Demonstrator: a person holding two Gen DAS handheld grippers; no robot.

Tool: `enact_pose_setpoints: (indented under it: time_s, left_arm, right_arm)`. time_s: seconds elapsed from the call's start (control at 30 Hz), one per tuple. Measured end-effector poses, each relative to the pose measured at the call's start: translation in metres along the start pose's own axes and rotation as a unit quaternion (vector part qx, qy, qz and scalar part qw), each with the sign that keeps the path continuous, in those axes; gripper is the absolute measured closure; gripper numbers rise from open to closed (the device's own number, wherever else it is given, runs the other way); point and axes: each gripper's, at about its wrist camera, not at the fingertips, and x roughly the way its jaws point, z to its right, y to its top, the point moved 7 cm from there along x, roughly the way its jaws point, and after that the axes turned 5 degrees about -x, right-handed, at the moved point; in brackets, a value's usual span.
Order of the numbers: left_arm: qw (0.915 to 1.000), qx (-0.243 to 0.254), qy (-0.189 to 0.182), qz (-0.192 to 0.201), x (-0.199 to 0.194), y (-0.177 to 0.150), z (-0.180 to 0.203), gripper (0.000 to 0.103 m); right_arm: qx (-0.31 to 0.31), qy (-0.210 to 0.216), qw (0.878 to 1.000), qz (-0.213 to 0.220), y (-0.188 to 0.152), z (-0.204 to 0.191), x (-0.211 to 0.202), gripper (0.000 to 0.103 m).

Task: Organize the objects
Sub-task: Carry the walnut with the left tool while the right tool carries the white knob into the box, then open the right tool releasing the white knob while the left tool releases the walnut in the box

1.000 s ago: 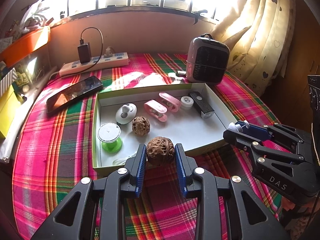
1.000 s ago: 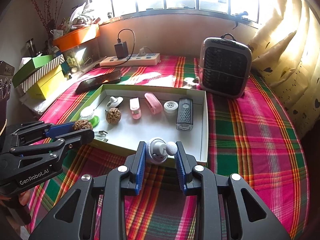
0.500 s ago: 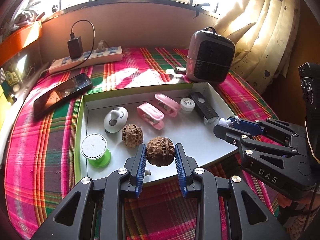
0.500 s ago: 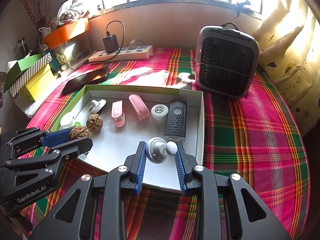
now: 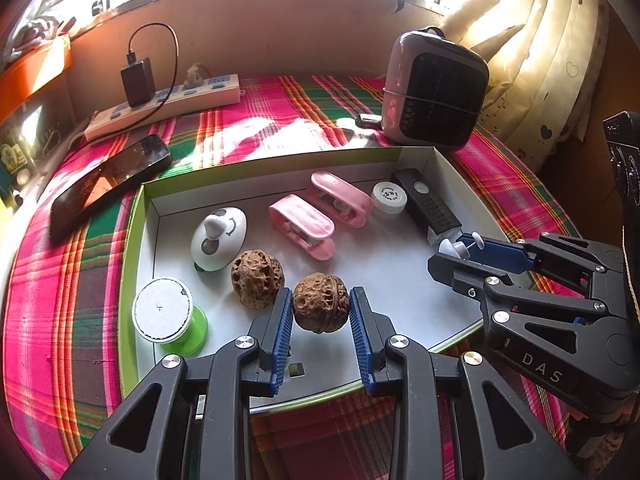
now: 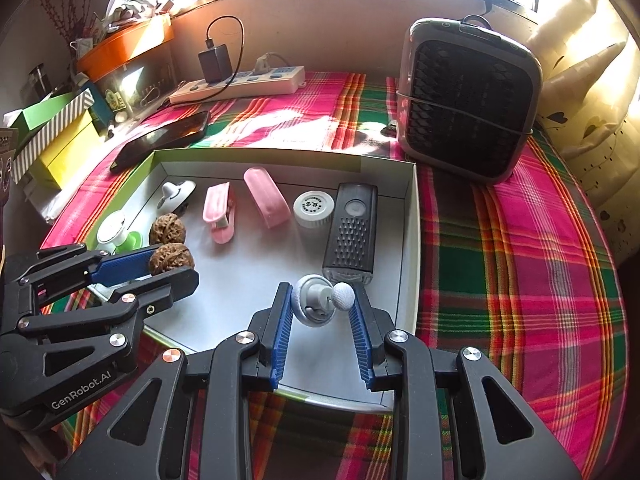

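Plaid cloth (image 5: 80, 280) in pink, red and green covers the table below a sunlit window; a cream heart-print curtain (image 5: 552, 60) hangs at the right. A shallow white cardboard tray with a green rim (image 5: 132, 248) lies in the middle of the cloth. Counted inside the tray: two pink plastic clips (image 5: 304, 224), one loose brown wrinkled walnut (image 5: 256, 280), one white egg-shaped holder (image 5: 218, 236), one green-based white-topped spool (image 5: 168, 320), one white round cap (image 5: 388, 196), one black rectangular grater-like device (image 5: 426, 204). A second brown wrinkled walnut (image 5: 320, 304) is clamped between the blue pads of the left gripper (image 5: 320, 312) above the tray's near edge, just beside the loose one. A grey round knobbed gadget with a white ball tip (image 6: 320, 300) is clamped by the right gripper (image 6: 320, 312) over the tray's near right corner, close in front of the black device. Beyond the tray are seen one grey mesh-front fan heater (image 6: 468, 100), one white power strip with a black charger (image 5: 168, 100), one black phone (image 5: 108, 180). Orange, green and yellow boxes (image 6: 56, 128) are stacked at the left edge.
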Motion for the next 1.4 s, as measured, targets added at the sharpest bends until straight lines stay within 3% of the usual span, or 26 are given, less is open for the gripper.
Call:
enact_pose_setpoints:
  time_s: [1.03, 1.4]
  left_arm:
    - [0.9999, 0.004, 0.011, -0.005, 0.0047, -0.0015, -0.0017, 0.075]
    - [0.9999, -0.002, 0.012, -0.006, 0.0029, -0.0018, -0.004, 0.072]
  right_arm:
    - [-0.02, -0.019, 1.0, -0.008, 0.0008, -0.0039, 0.0062, 0.072]
    - [-0.019, -0.019, 1.0, -0.005, 0.001, -0.0058, 0.0047, 0.064]
